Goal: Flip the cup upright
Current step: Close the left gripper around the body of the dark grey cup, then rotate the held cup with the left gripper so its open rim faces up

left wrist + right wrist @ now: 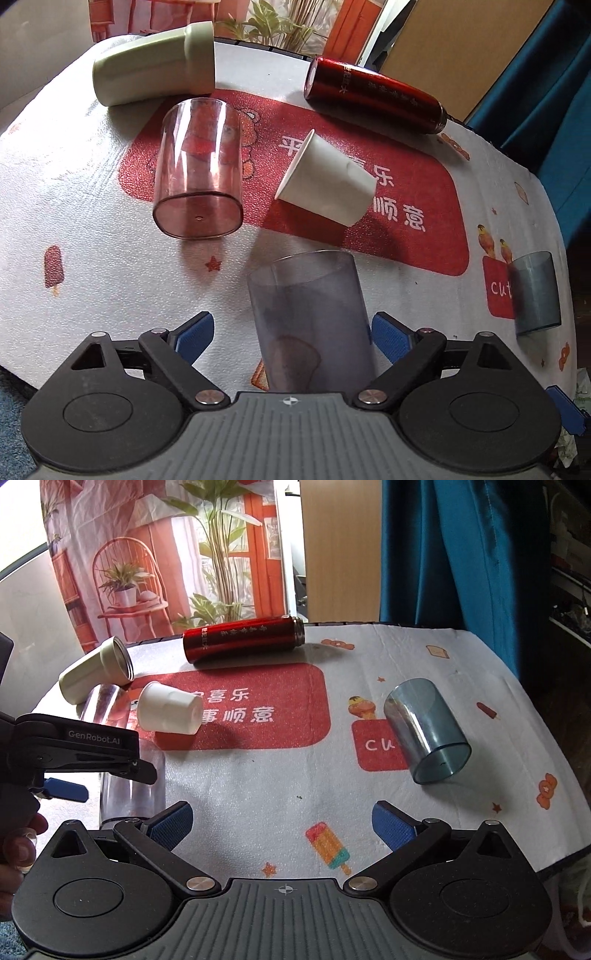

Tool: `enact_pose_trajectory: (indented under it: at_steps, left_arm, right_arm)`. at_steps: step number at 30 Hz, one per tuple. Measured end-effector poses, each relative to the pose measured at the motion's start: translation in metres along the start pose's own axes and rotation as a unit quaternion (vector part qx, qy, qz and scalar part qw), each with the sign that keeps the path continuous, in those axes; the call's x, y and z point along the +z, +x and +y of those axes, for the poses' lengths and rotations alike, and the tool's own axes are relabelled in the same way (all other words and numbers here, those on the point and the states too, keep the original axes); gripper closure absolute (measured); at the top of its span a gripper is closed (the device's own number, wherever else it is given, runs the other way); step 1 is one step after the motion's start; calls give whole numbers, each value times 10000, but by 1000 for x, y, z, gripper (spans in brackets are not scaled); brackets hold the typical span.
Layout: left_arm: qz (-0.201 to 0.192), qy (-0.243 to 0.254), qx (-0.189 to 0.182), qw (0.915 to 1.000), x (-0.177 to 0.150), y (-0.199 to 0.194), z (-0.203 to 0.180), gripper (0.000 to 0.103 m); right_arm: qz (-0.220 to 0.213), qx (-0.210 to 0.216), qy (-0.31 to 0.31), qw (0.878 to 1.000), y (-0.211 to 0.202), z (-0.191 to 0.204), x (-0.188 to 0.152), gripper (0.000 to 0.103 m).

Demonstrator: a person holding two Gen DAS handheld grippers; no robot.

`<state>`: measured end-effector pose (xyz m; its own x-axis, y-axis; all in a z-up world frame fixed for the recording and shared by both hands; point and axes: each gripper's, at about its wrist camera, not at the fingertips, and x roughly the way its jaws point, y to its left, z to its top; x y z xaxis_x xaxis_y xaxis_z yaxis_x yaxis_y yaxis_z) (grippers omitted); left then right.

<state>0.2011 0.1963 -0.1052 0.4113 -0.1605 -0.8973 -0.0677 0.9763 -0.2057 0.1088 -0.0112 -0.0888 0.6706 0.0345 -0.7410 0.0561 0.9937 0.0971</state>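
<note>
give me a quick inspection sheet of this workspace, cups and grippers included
surface: table under a white printed mat with a red panel
job's things: grey cup upright between the left gripper fingers, right pad close, left pad apart; pink cup, white cup and blue cup lie on their sides
clutter: green flask and red flask, both lying down
grippers: left open; right gripper open, holding nothing
cables: nothing seen
surroundings: blue curtain, printed backdrop
</note>
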Motion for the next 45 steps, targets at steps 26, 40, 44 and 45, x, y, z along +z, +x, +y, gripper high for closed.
enact_pose_trajectory:
  at_steps: [26, 40, 44, 45]
  left_arm:
    - [-1378, 456, -6, 9894, -25, -47, 40, 33]
    - [-1666, 478, 405, 9840, -36, -47, 60, 33]
    - [-1700, 626, 438, 9825, -39, -43, 54, 33]
    - [-1685, 668, 430, 9825, -40, -42, 52, 33]
  right_arm:
    - [213, -94, -249, 9994, 9, 20, -5, 0]
    - [272, -129, -478, 9984, 7, 36, -10, 0]
    - [304, -127, -465, 9984, 8, 35, -10, 0]
    - [313, -120, -464, 9984, 8, 35, -10, 0]
